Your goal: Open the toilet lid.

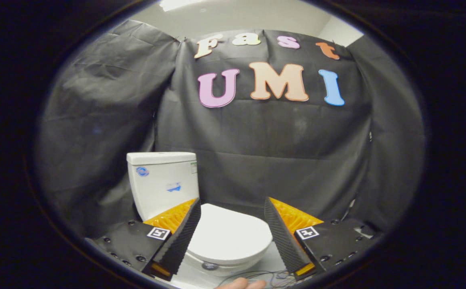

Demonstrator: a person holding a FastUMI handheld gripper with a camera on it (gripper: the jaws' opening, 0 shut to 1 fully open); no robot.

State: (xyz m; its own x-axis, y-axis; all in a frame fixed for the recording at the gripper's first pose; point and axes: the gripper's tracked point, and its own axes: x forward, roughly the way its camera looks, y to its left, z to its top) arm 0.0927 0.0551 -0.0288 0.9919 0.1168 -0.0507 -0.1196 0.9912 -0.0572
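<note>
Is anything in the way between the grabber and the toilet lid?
Nothing visible blocks it. The gripper is open, and the closed toilet lid lies between and beyond its fingers. The tank stands behind the lid, where it will swing up.

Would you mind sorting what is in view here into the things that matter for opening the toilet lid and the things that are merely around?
For the job:
- toilet lid, down flat on the bowl, seen between the fingers
- gripper, open, touching nothing

Just around:
- cistern behind the lid
- black cloth wall
- thin wires on the floor
- a fingertip beside the wires
</note>
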